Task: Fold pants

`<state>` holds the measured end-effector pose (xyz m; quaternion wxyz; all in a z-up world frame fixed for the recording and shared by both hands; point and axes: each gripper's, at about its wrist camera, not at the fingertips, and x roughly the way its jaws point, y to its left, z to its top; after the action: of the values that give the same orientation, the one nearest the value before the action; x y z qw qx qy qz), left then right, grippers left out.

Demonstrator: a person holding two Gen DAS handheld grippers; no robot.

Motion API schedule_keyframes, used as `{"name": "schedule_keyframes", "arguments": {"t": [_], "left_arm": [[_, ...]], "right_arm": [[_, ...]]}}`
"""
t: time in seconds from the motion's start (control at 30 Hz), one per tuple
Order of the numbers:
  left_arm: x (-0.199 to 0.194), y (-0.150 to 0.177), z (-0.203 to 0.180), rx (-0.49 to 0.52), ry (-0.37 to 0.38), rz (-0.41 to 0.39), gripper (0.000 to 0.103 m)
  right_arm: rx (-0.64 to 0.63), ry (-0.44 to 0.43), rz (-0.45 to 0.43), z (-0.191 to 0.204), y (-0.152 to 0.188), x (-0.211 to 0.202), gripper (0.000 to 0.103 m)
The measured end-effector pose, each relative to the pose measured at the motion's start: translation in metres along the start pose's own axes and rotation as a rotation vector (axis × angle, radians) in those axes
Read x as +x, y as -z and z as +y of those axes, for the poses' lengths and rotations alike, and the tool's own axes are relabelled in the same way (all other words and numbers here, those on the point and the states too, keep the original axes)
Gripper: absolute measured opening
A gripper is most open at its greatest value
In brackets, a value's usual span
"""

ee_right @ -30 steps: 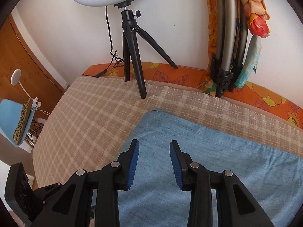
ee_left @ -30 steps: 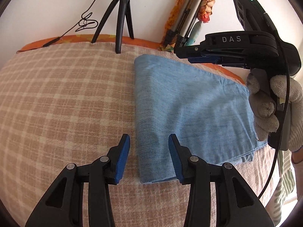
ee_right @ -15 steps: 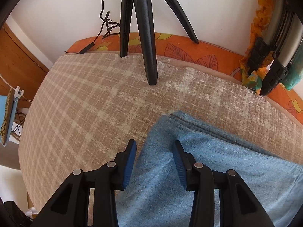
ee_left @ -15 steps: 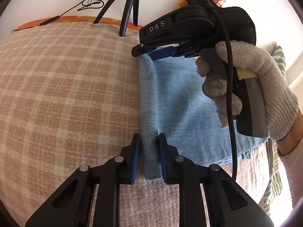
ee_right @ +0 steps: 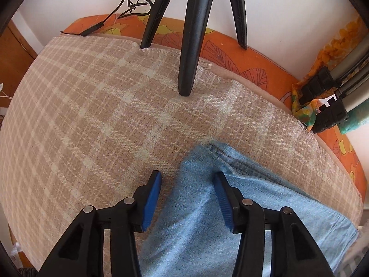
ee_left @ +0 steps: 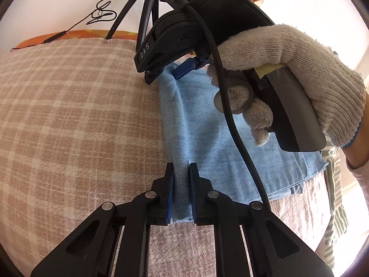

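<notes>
The folded light-blue pants (ee_left: 207, 143) lie on a beige checked blanket (ee_left: 80, 115) that covers a bed with an orange flowered sheet (ee_right: 253, 69). The left tool (ee_left: 181, 168) has just closed its blue pads on the folded edge of the pants at the corner nearest to it — the denim is pinched into a narrow ridge between the two pads.

The right tool (ee_right: 186, 180) points down at the other corner of the same edge. Its jaws stand apart, one pad over the blanket just beside the fabric and the other pad on the denim, so the corner lies between them without being pressed. In the left view this tool is held by a hand in a grey knitted glove (ee_left: 299, 73), with a black cable (ee_left: 233, 124) running down in front of the pants.

Beyond the right tool, black tripod legs (ee_right: 191, 46) stand on the blanket, and a second folded tripod (ee_right: 332, 101) leans at the far right — against the white wall.
</notes>
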<state>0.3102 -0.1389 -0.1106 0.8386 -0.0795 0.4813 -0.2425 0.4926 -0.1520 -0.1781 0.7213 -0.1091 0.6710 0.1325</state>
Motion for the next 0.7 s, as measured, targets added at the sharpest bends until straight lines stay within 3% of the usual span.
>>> {"name": "schedule_keyframes", "arguments": {"t": [0.03,0.07,0.13,0.33,0.4,0.43,0.47,0.7], "left_arm": [[0.001,0.000,0.000,-0.006,-0.002,0.002,0.012],[0.002,0.000,0.001,-0.011,-0.005,0.006,0.023],[0.008,-0.002,0.003,-0.018,-0.003,0.015,0.034],[0.013,0.000,-0.001,-0.010,-0.001,0.016,0.034],[0.014,0.000,-0.004,-0.004,0.000,0.010,0.033],[0.013,0.000,-0.005,0.003,0.000,0.003,0.019],[0.013,-0.001,-0.008,0.016,0.000,-0.001,0.014],[-0.016,-0.008,-0.039,0.084,0.052,-0.103,0.009]], "right_arm": [[0.002,0.007,-0.004,0.000,0.000,0.000,0.035],[0.013,-0.002,-0.006,-0.003,0.001,-0.001,0.028],[0.060,-0.050,-0.015,-0.017,0.005,-0.004,0.022],[0.151,-0.167,-0.071,-0.044,0.019,-0.013,0.009],[0.177,-0.199,-0.092,-0.052,0.023,-0.018,0.007],[0.188,-0.215,-0.104,-0.055,0.025,-0.020,0.006],[0.201,-0.232,-0.114,-0.063,0.028,-0.024,0.005],[0.268,-0.329,-0.205,-0.110,0.049,-0.067,0.003]]}}
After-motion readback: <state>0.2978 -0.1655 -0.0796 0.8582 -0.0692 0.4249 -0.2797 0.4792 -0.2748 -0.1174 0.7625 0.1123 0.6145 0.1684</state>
